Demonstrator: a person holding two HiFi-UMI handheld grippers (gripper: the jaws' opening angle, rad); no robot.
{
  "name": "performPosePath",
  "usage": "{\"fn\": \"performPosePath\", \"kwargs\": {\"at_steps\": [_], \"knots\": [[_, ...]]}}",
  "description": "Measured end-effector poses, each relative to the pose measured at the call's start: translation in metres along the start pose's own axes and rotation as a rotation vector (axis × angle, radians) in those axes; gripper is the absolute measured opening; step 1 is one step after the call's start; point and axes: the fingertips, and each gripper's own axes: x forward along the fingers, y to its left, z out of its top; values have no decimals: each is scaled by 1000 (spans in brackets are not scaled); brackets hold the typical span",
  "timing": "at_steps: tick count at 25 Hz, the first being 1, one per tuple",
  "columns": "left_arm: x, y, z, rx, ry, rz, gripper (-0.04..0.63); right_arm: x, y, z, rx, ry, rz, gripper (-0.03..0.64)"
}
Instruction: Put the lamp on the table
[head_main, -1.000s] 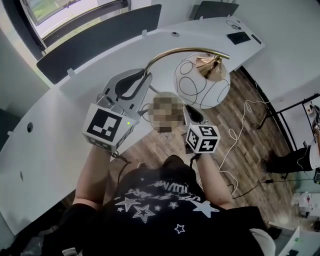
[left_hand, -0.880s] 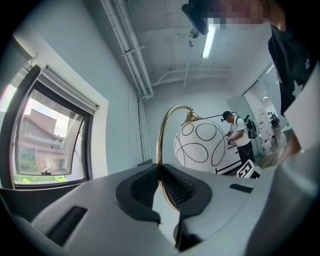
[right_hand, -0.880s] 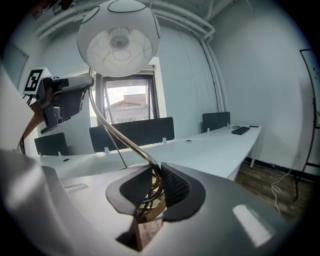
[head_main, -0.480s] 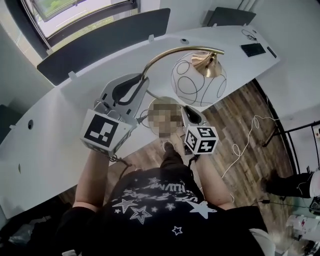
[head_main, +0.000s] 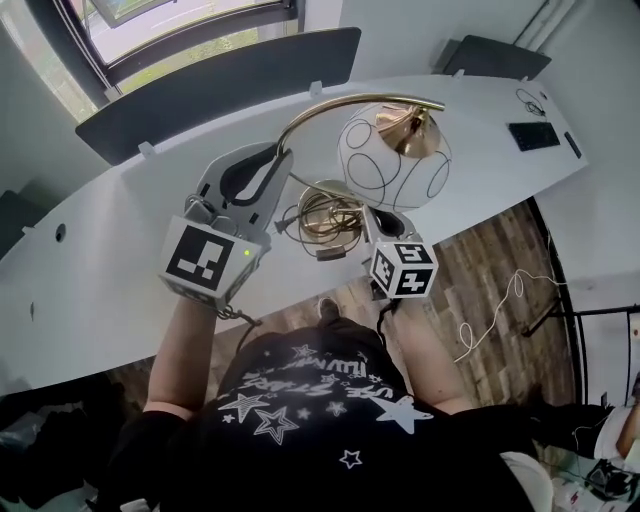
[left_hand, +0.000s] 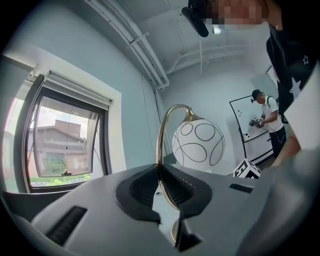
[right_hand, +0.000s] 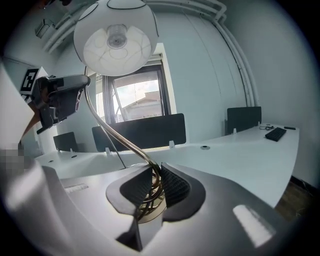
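The lamp has a curved brass stem (head_main: 320, 112), a white globe shade (head_main: 393, 158) with black circles, and a round base (head_main: 325, 215) wrapped in coiled cord. It hangs in the air over the white table (head_main: 120, 260). My left gripper (head_main: 283, 160) is shut on the stem, which crosses its pads in the left gripper view (left_hand: 161, 150) with the shade (left_hand: 198, 145) beyond. My right gripper (head_main: 365, 215) is shut on the base and its cord. The right gripper view shows that grip (right_hand: 152, 187), with the shade (right_hand: 117, 35) overhead.
Dark divider panels (head_main: 230, 75) line the table's far edge. A black keyboard (head_main: 535, 135) lies at the table's right end. Wooden floor with a loose white cable (head_main: 500, 300) is to my right. A person (left_hand: 267, 120) stands far off by a whiteboard.
Both grippers have carried the lamp forward. The shade, which hung over the wooden floor beside the table's edge, is now above the white tabletop. Both grips are unchanged.
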Motion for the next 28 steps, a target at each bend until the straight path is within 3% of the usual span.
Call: {"fn": "performPosePath", "kwargs": {"at_steps": [13, 21, 28], "knots": [[27, 12, -14, 9, -4, 192, 41, 53, -26, 12, -52, 33, 167, 48], [36, 25, -36, 20, 74, 306, 41, 85, -33, 9, -118, 79, 254, 48], [42, 38, -55, 16, 118, 354, 41, 113, -30, -2, -113, 129, 304, 48]]}}
